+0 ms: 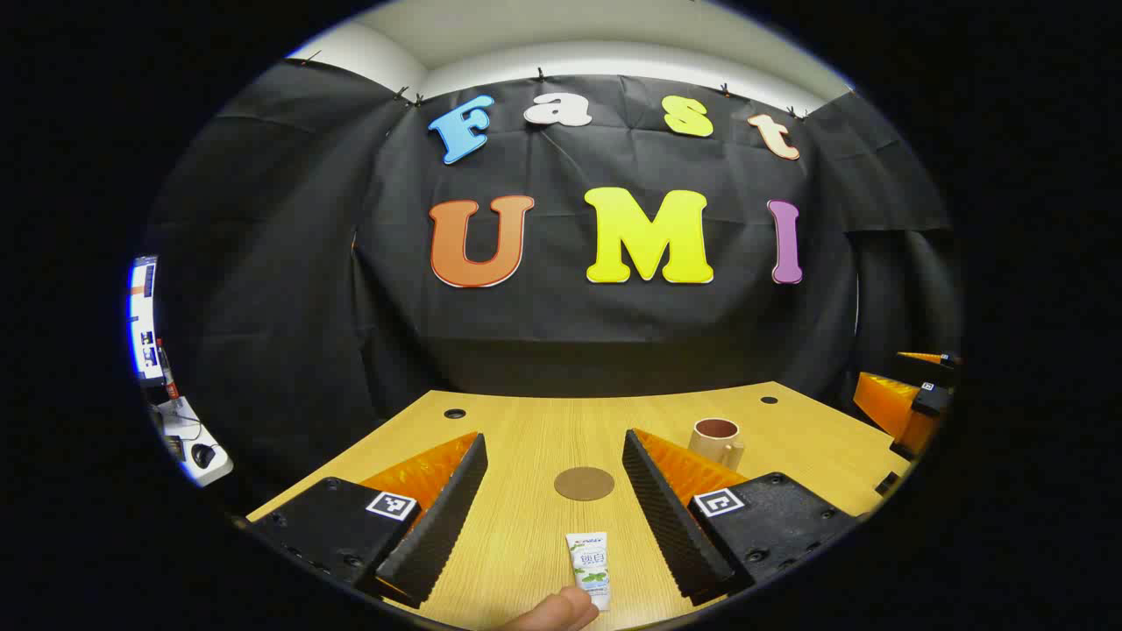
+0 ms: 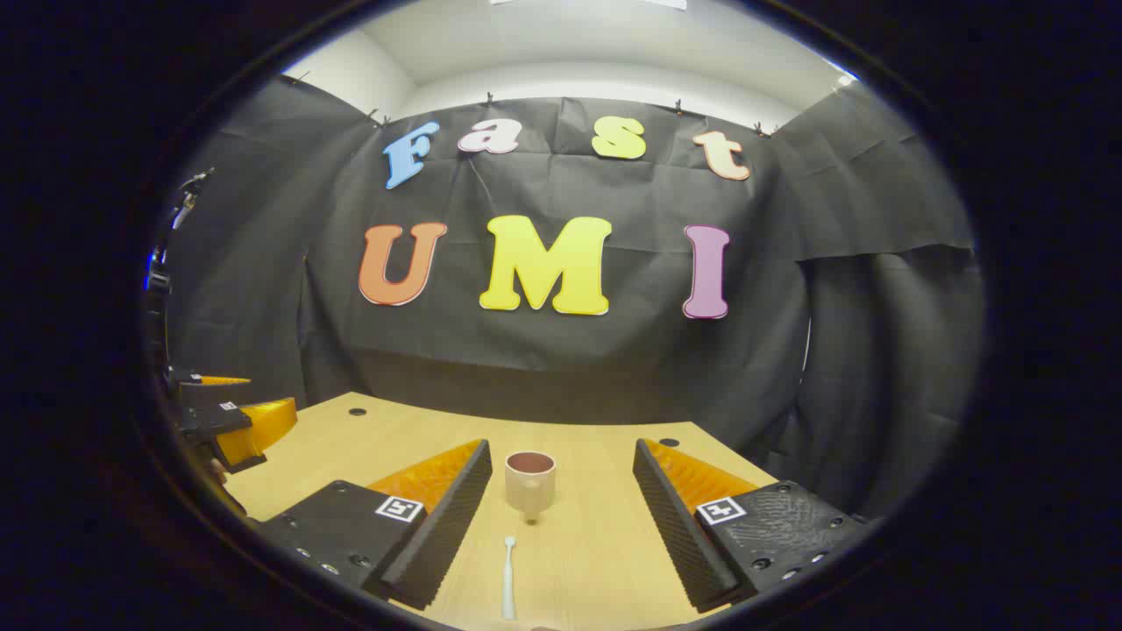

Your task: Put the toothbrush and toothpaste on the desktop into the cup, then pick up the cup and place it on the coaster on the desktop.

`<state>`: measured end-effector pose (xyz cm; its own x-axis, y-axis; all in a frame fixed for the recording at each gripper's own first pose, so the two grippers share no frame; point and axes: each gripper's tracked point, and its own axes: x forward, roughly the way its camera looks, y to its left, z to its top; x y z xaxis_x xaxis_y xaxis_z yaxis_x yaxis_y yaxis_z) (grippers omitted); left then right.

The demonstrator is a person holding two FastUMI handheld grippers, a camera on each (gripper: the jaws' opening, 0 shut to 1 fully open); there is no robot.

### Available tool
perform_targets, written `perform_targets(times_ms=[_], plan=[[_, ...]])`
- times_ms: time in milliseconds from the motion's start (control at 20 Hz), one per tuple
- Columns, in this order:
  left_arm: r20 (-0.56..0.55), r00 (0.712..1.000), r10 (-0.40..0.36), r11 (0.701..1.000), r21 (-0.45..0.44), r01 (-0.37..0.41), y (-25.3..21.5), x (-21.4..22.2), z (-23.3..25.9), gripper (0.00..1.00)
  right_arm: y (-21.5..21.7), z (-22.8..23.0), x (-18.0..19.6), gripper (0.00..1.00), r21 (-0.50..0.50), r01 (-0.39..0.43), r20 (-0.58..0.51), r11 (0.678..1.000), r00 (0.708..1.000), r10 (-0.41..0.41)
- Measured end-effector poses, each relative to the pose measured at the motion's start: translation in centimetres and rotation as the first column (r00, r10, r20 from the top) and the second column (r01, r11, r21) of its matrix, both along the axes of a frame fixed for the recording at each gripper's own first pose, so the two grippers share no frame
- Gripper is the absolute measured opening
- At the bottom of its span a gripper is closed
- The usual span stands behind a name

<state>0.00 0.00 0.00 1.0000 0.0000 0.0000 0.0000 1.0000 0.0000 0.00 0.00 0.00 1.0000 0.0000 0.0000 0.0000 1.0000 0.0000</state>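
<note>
In the left gripper view the left gripper (image 1: 552, 499) hangs low over the desk (image 1: 517, 543) with its jaws spread wide and nothing between them. The toothpaste (image 1: 588, 557) lies flat just below the gap, its near end touched by a fingertip (image 1: 561, 612). Beyond it sits the round coaster (image 1: 584, 483), bare, and further right the cup (image 1: 717, 441) stands upright, partly hidden behind the right-hand finger.

In the right gripper view the right gripper (image 2: 561, 508) is also released and empty. The toothbrush (image 2: 508, 568) lies flat in line with the gap, head pointing toward the cup, which stands just beyond it.

Nothing is in the cup yet, so the risks all lie ahead. Both items lie flat on the wood, and a thin brush is likely to slip or roll if the jaws close too high. The tube may squash or tilt in a hard grip. The cup looks light; a long item dropped in off-centre could tip it
</note>
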Motion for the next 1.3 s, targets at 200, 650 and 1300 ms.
perform_targets(times_ms=[200,650,1300], plan=[[0.022,1.0,0.011,1.0,0.009,-0.011,0.2,-0.4,0.5,0.99,0.0,-0.3,0.2,0.96,0.006,0.001,-0.007,1.0,1.0,-0.001],[0.027,0.999,-0.025,0.999,0.033,0.024,-0.9,-1.0,0.4,0.99,-1.9,-0.2,0.1,0.96,-0.002,0.055,0.017,0.998,0.998,-0.055],[0.008,1.0,-0.025,1.0,0.016,0.025,-1.7,-0.6,-1.4,0.98,-1.0,-4.6,1.8,0.97,-0.011,0.018,-0.078,1.0,0.997,-0.019]])
